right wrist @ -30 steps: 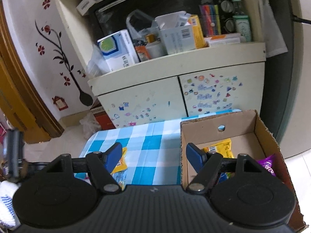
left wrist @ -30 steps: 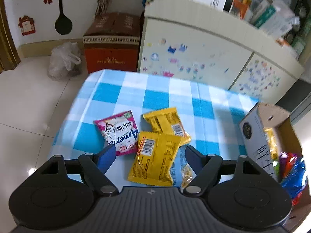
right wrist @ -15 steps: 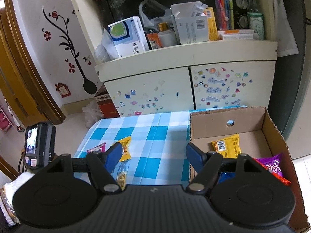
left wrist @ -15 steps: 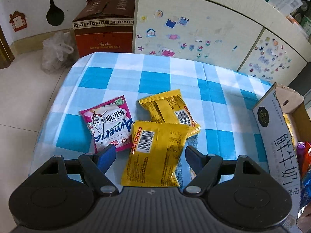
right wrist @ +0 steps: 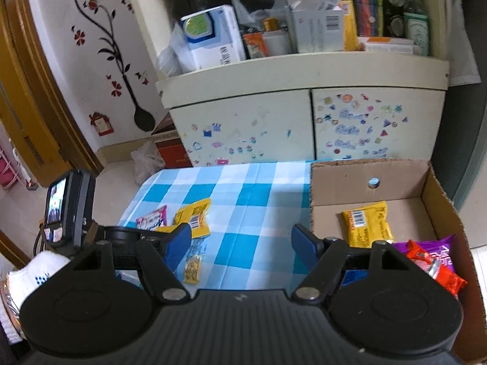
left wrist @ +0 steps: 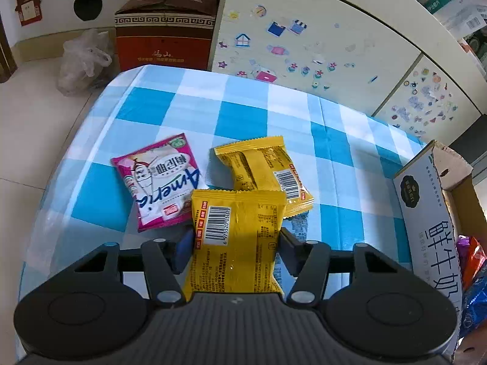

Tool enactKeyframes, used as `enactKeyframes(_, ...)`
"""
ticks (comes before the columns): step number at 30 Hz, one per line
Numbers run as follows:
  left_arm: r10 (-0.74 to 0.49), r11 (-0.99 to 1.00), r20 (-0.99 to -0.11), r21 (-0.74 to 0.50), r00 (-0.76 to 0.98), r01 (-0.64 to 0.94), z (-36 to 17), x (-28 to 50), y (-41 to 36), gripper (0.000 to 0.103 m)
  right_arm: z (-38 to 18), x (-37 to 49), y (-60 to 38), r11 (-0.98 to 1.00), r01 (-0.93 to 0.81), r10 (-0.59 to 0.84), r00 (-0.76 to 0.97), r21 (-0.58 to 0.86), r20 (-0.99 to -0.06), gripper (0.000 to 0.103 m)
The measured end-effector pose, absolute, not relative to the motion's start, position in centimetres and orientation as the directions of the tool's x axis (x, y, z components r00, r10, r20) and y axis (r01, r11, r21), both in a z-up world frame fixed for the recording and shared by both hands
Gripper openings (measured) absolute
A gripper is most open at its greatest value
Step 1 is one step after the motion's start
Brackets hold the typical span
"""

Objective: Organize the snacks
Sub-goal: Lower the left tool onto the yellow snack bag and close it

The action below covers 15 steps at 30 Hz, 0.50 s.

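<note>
In the left wrist view my left gripper (left wrist: 234, 251) straddles a yellow snack packet (left wrist: 236, 237) lying on the blue checked tablecloth (left wrist: 274, 121); its blue pads touch the packet's two sides. A second yellow packet (left wrist: 264, 173) and a pink packet (left wrist: 161, 182) lie just beyond. My right gripper (right wrist: 240, 243) is open and empty, hovering over the table beside the cardboard box (right wrist: 441, 200), which holds a yellow packet (right wrist: 366, 223), a purple packet (right wrist: 438, 251) and a red one (right wrist: 435, 270). The box also shows in the left wrist view (left wrist: 426, 222).
A small transparent packet (right wrist: 192, 266) lies on the cloth near the front. A cream cabinet (right wrist: 304, 115) with stickers stands behind the table. A red-brown carton (left wrist: 166, 27) and a plastic bag (left wrist: 82, 60) sit on the floor. The left hand's camera unit (right wrist: 68, 206) shows at left.
My left gripper has come down and forward over the near yellow packet and its jaws have narrowed onto the packet's sides. My right gripper has drifted slightly, still open.
</note>
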<state>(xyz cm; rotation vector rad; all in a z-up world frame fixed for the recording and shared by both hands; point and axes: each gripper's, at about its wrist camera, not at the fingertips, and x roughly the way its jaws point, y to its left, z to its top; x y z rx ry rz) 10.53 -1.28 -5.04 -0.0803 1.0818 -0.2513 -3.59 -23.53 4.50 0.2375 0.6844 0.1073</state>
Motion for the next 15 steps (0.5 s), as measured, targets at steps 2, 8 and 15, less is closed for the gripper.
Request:
enactKeyframes(2,-0.238,0.970,-0.863,-0.191,0.446,0.149,-4.8,10.5,-0.8,0.060,4.1,-3.5,-23.0,0.969,-0.037,0.185,0.766,0.245,-0.616,0.074)
enactKeyframes(8,-0.234,0.972,-0.854,-0.202,0.466,0.117,-3.6,9.8,0.9,0.060,2.8,-3.0,-21.7,0.970,-0.062,0.201,0.749,0.235,-0.631,0.074)
enactKeyframes(15,-0.233,0.973,-0.841,-0.206,0.489,0.109,-2.5,9.0,2.8,0.060,0.5,-2.0,-19.8,0.964,-0.069,0.228,0.705,0.255,-0.672,0.074)
